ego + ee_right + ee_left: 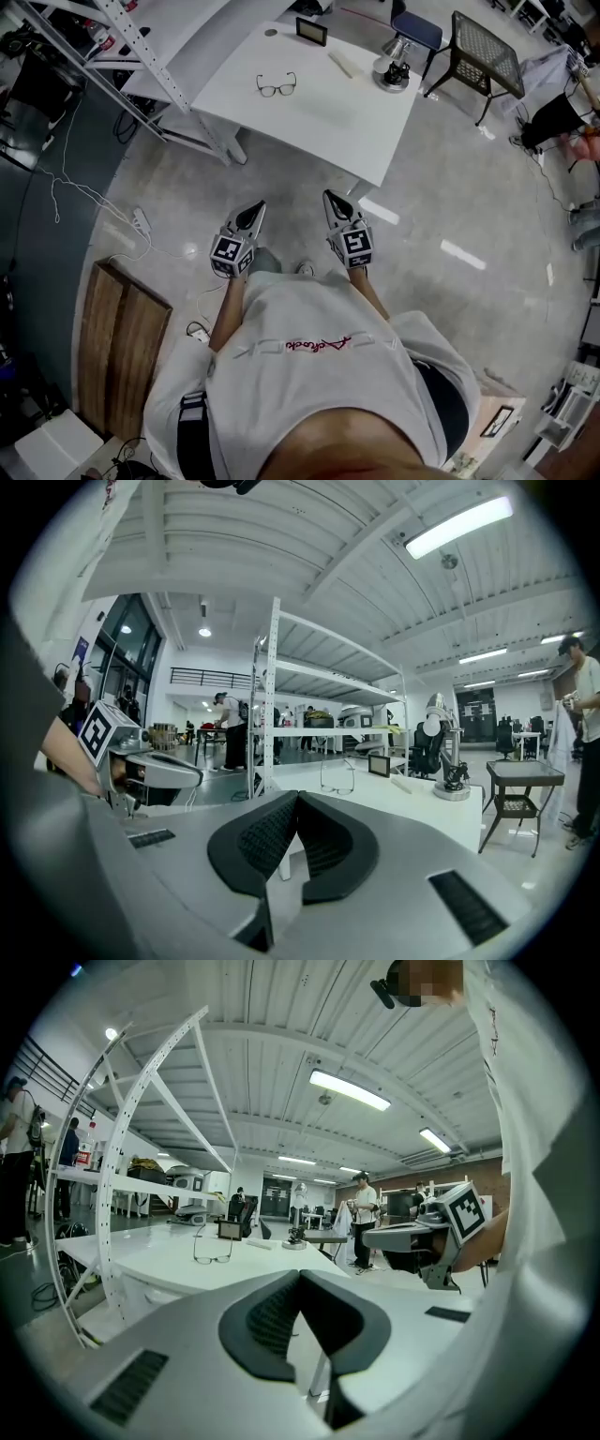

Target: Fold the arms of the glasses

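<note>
Glasses (277,86) are set on the table (319,122), a frame (311,31) behind them, a stand (393,73) to their right. The left gripper (253,211) and right gripper (333,202) are held side by side before the table.

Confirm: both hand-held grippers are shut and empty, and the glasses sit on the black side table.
Wrong table: the head view shows the glasses on the white table. The left hand-held gripper and right hand-held gripper are shut and empty.

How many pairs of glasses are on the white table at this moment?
1. The single pair of dark thin-rimmed glasses sits near the middle of the white table, with its arms unfolded. No other pair shows in any view, and nothing on the table could hide one.
</note>
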{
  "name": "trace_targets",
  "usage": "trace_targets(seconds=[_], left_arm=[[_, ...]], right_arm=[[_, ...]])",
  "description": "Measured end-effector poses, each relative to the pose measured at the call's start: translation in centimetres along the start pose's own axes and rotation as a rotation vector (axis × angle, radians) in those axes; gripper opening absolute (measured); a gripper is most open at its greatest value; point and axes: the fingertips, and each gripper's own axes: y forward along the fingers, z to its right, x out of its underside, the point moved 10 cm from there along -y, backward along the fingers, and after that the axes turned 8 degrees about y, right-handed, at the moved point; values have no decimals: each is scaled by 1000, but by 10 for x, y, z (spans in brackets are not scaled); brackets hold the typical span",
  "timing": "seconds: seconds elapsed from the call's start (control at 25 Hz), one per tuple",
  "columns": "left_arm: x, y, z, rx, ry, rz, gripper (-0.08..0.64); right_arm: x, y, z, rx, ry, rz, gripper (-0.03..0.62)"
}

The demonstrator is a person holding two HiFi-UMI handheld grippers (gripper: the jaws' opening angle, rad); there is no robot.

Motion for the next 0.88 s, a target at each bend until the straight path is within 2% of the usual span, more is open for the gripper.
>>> trace_targets(seconds=[0.56, 0.88], left_arm=[[7, 20, -18, -21, -29, 5, 12], [14, 57, -52, 0, -57, 23, 12]], right_arm=[[-1, 34, 10, -62, 0, -16, 8], [-14, 77, 30, -63, -29, -14, 8]])
